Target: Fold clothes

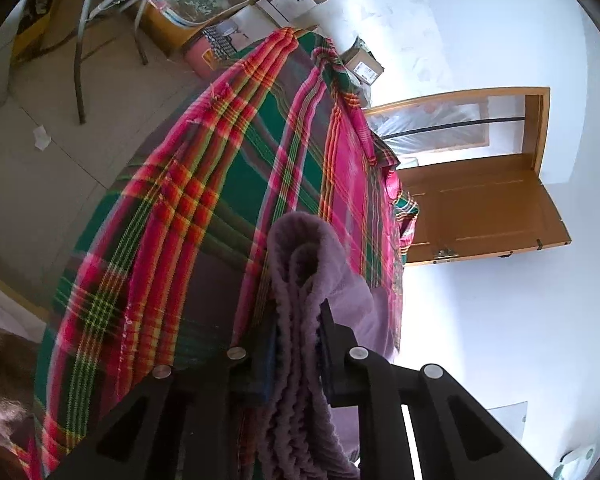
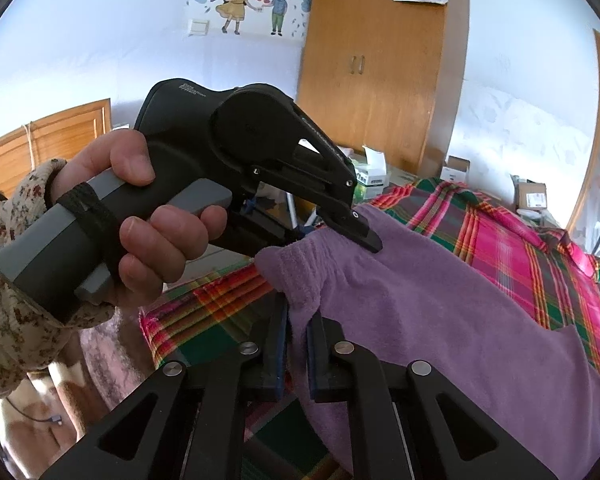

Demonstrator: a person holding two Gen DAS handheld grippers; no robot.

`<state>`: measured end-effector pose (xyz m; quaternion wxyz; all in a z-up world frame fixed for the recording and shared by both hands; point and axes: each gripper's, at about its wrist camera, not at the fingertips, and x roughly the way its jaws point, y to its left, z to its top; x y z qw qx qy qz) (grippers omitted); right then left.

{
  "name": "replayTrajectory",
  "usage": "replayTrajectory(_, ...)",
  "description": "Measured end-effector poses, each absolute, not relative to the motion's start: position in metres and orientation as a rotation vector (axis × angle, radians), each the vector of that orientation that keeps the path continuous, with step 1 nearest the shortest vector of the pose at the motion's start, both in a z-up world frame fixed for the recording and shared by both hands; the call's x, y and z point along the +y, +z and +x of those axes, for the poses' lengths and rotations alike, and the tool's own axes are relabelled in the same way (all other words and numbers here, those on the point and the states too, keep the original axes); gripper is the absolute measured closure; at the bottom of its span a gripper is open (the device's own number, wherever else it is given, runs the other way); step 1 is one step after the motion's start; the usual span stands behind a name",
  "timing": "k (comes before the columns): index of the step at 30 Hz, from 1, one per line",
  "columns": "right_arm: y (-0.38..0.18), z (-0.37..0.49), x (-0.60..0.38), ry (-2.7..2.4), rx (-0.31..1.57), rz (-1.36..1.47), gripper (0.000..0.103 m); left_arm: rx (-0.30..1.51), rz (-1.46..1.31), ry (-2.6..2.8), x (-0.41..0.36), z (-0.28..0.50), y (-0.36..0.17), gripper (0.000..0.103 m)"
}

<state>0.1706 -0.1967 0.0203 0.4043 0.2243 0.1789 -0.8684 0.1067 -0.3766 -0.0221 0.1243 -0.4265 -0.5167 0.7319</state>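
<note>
While the purple garment (image 2: 440, 308) is lying spread over the plaid cloth (image 2: 512, 240), both claws are pinching one of its edges. At six o'clock in the right wrist view, the right claw (image 2: 298, 344) is clamping a bunched fold of it, and toward ten o'clock a hand (image 2: 140, 216) in a floral sleeve (image 2: 8, 292) is gripping the left claw (image 2: 364, 236), which is biting the same edge. From its own camera, the left claw (image 1: 298, 340) is squeezing stacked purple layers at six o'clock.
</note>
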Motion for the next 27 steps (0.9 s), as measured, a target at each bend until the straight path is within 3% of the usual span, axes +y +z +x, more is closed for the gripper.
replayTrajectory(12,0.013,0.166,-0.197,-2.172,0.445,0.613,0.095,-1.562,-1.286,2.131,-0.380,0.104,-0.037,0.086)
replayTrajectory(27,0.049,0.170,-0.149,-2.204,0.295,0.518,0.095,-1.429,-1.222,2.262,-0.340,0.102,0.022,0.086)
